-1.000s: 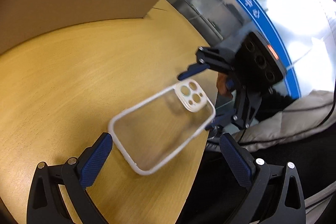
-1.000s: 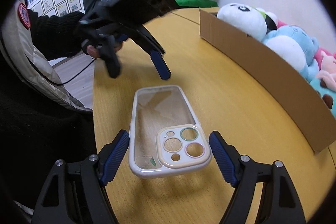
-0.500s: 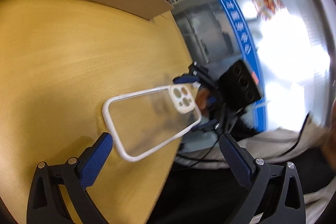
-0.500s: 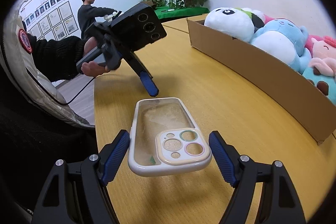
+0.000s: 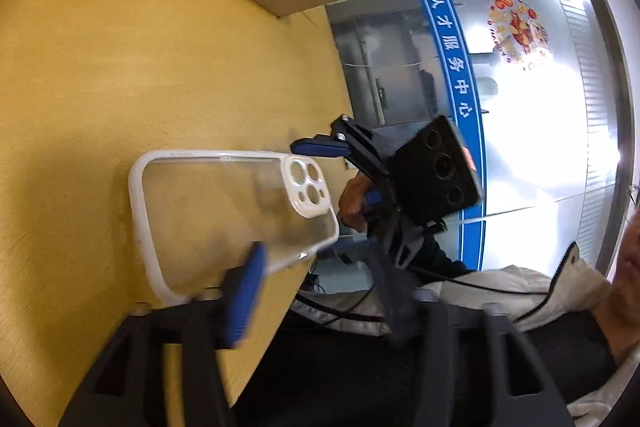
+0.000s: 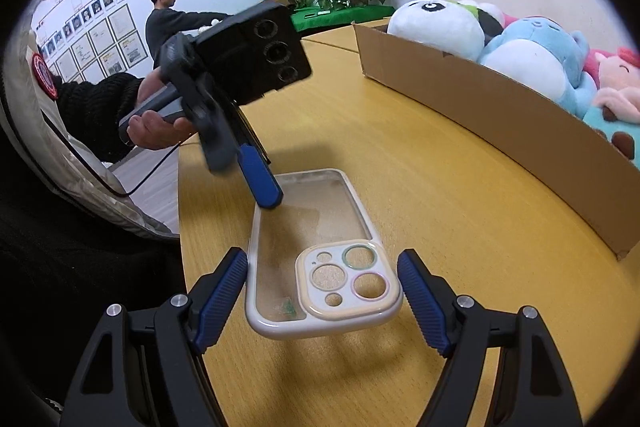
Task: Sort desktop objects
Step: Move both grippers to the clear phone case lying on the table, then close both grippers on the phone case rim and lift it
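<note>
- Right wrist view, nearest me: my right gripper (image 6: 322, 279) pinches the camera end of the phone case (image 6: 312, 227), one blue pad on each long edge. That grip looks the same as a second ago.
- The case no longer lies as flat. Its near end is lifted off the table (image 6: 460, 227) with a shadow under it, and the far end slopes down toward the wood. It sits at the table's near left edge, well apart from the box.
- Past it, my left gripper (image 6: 244, 179) has changed most. A second ago it hung spread wide above the far end. Now it has rolled over and come in, and its jaws are closing.
- One of its blue pads now reaches the case's far left corner. I cannot tell whether it touches yet. The other finger is blurred and off to the side, so the case is not clearly caught between the two.
- I judge this to be a handover or a two-handed carry. The left side must seat on the far end before I trust it, or the slick clear shell may pivot in my right pads.
- Farther right, the cardboard box (image 6: 480, 99) and the plush toys (image 6: 440, 23) behind its wall sit as before, a likely place to sort into.
</note>
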Motion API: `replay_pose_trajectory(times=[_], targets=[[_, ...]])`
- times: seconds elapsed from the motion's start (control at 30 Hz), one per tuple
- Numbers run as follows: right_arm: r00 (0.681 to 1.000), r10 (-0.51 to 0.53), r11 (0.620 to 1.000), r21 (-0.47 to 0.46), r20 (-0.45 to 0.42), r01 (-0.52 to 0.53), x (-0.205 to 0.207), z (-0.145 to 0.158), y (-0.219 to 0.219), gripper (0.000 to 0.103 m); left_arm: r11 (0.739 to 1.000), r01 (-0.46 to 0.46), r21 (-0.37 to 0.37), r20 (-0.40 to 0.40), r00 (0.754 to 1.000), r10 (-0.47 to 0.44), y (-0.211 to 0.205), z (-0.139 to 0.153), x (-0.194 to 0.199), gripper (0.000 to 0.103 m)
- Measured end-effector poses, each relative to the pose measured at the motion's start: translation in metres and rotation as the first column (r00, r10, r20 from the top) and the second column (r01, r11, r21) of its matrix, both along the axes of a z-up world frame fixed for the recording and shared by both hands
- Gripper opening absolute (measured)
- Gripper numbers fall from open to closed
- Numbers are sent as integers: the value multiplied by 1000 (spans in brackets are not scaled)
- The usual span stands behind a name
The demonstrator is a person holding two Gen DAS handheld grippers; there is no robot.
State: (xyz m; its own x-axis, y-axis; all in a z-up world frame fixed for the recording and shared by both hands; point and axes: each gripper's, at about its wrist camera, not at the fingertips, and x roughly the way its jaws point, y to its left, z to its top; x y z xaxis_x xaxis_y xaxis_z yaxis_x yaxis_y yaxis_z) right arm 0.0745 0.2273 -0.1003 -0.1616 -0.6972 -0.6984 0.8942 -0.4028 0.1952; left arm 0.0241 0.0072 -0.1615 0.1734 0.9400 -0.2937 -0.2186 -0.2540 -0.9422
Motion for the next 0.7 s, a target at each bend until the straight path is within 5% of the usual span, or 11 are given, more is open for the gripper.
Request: replay_pose_trajectory(times=[0.07,0.3,0.43,0.57,0.7], targets=[[1000,-13,1000,-8,15,13,-3,0,1,77,1000,12,9,-32,999,-12,-1,7,7,102],[996,-49,998,-34,79,52,-12,-3,6,77,999,-23,39,31,999,22,6,-8,20,102],[994,-64,997,-30,85,67,-12,-4,7,77,988,-139,66,71,988,134,-3,-16,10,99],[994,-74,996,-47,84,78,-11,-2,7,77,980,-199,-9,35,979,200,-11,-13,4,91],[995,-62,997,-33,81,65,-8,-5,2,77,963,-242,-119,-11,970,242,-17,-14,1,70]])
